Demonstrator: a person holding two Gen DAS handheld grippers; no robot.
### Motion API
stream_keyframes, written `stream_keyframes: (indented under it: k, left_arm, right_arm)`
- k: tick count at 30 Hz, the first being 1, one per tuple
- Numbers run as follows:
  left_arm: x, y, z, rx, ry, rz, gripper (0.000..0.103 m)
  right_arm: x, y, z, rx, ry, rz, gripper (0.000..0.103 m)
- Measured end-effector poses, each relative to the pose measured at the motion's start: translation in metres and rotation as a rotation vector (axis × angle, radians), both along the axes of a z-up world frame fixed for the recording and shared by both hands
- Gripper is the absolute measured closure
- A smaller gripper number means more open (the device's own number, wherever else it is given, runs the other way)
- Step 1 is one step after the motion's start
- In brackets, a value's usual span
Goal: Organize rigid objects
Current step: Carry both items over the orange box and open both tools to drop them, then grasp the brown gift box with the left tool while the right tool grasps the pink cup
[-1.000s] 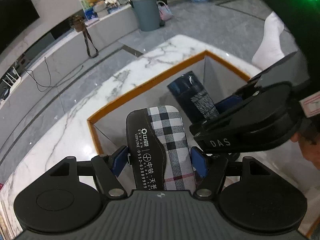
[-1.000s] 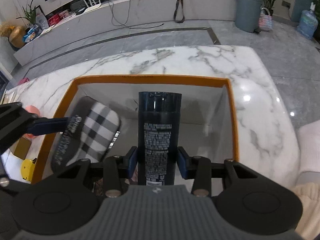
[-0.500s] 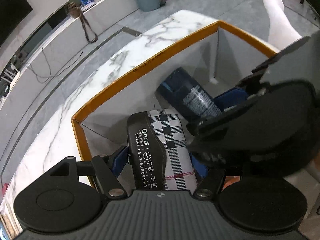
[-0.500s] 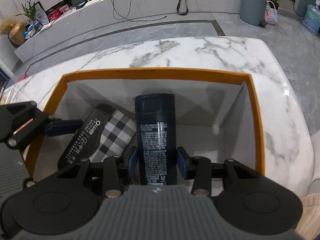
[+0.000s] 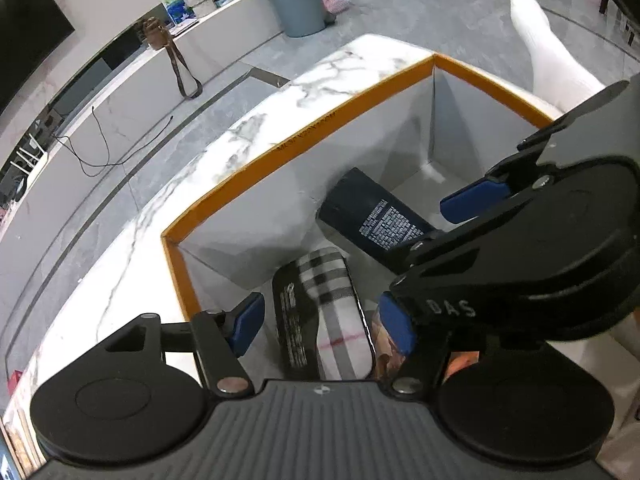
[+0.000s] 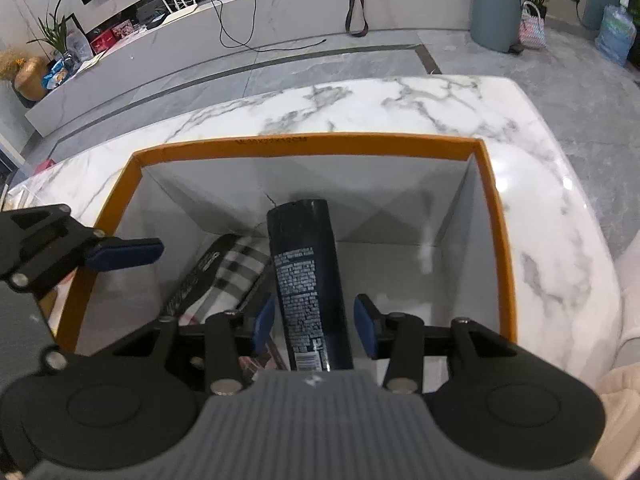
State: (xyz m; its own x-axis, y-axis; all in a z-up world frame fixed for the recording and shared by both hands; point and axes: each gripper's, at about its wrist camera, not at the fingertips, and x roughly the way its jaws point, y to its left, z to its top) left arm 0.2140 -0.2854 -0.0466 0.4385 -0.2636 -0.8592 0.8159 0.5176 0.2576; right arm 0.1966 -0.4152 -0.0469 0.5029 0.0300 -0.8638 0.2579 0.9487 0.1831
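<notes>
An orange-rimmed box (image 6: 308, 146) with white walls sits on the marble table. A plaid glasses case (image 5: 324, 316) lies inside it, free between the open pads of my left gripper (image 5: 322, 322). A dark blue bottle (image 6: 306, 280) lies in the box beside the case, between the open pads of my right gripper (image 6: 314, 324), which do not touch it. The case also shows in the right wrist view (image 6: 224, 276), and the bottle in the left wrist view (image 5: 372, 216). The right gripper body (image 5: 540, 256) crosses the left view.
The marble table (image 6: 360, 108) surrounds the box. A brownish item (image 5: 384, 344) lies in the box under the case. A grey bin (image 6: 496, 4) and a low marble ledge (image 6: 280, 12) stand beyond the table. A white-socked foot (image 5: 548, 56) is at the right.
Both grippers lowered into the box and opened. The plaid case and the bottle, held before, now lie released on the box floor.
</notes>
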Motion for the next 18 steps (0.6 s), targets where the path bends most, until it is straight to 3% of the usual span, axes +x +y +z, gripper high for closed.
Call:
stream_keyframes:
  k: [9, 18]
  left_arm:
    - [-0.010, 0.031, 0.031, -0.128, 0.022, 0.019, 0.028]
    - [-0.018, 0.098, 0.072, -0.223, -0.024, 0.078, 0.029]
  right_arm:
    - [-0.024, 0.009, 0.019, 0.013, -0.059, -0.023, 0.060]
    - [-0.046, 0.057, 0.054, -0.012, -0.136, 0.074, 0.061]
